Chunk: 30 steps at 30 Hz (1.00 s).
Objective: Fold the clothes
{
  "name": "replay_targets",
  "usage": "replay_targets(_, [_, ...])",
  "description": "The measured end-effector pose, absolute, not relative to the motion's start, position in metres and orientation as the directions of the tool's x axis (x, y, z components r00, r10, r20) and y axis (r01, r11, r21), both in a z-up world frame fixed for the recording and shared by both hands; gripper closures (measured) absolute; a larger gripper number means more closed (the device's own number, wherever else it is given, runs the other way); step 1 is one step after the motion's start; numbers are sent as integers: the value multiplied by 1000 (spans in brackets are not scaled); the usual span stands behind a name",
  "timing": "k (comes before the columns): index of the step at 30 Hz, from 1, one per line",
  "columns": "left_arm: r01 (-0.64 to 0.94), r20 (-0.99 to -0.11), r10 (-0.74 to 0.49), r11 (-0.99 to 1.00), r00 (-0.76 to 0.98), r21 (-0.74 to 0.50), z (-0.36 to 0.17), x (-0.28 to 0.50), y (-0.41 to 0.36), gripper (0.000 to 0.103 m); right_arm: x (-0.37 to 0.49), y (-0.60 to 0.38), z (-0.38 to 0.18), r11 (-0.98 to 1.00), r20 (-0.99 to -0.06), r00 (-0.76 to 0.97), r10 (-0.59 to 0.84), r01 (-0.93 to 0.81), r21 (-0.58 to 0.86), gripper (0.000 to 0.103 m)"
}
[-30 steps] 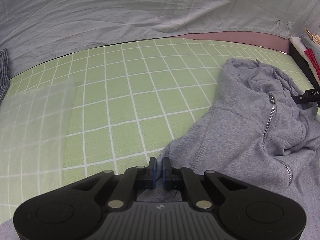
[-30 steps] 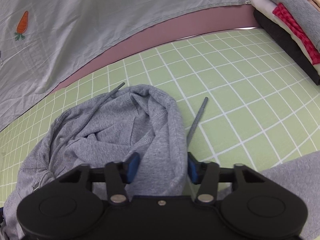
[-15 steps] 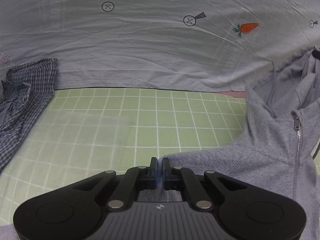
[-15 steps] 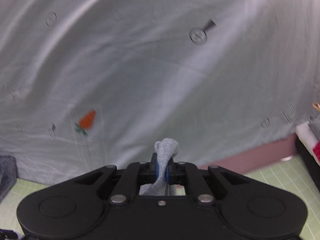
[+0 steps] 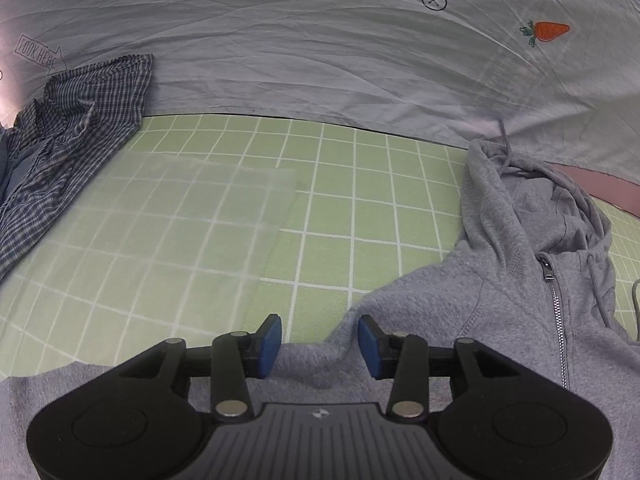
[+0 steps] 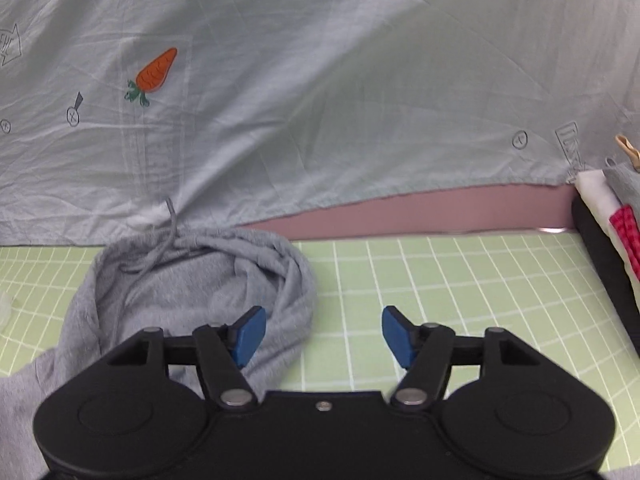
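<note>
Left wrist view: left gripper (image 5: 319,346) jaws opening, grey hoodie (image 5: 516,280) fabric between pads, not pinched. Right gripper (image 6: 323,336) also opening w/ nothing gripped; hoodie's hood just left of it on green mat (image 6: 440,280).

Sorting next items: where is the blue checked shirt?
In the left wrist view, the blue checked shirt lies crumpled at the left edge, on the green grid mat.

Each view looks forward and down along its own gripper's fingers, close above the green mat (image 5: 352,216). The left one sits low over the hoodie (image 5: 520,292), whose hood lies ahead to the right of its gripper (image 5: 319,346). The right one has the hood (image 6: 200,280) ahead to the left of its gripper (image 6: 322,338). Both share hood, mat and the sheet (image 6: 320,100) with the carrot (image 5: 550,31) behind.
</note>
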<state>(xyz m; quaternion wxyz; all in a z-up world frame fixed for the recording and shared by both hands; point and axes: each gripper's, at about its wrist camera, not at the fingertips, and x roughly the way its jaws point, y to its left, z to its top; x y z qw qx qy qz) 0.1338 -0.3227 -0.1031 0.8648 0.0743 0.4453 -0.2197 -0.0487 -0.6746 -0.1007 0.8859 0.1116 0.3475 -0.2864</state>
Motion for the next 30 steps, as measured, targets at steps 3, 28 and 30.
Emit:
replay_targets(3, [422,-799,-296,905,523,-59,-100,126,-320,37,-72,-675,-114,800,-730,549,-407,599,5,38])
replay_targets(28, [271,-833,-249,955,494,-124,-89,46,-288,30,-112,-654,-81,797,-671,619,-408,600,69,101])
replay_targets(30, [284,-828,-255,951,500,-121,-85,38,-288,30,-127,-637,-65,810,-636,651,-414,583,69,101])
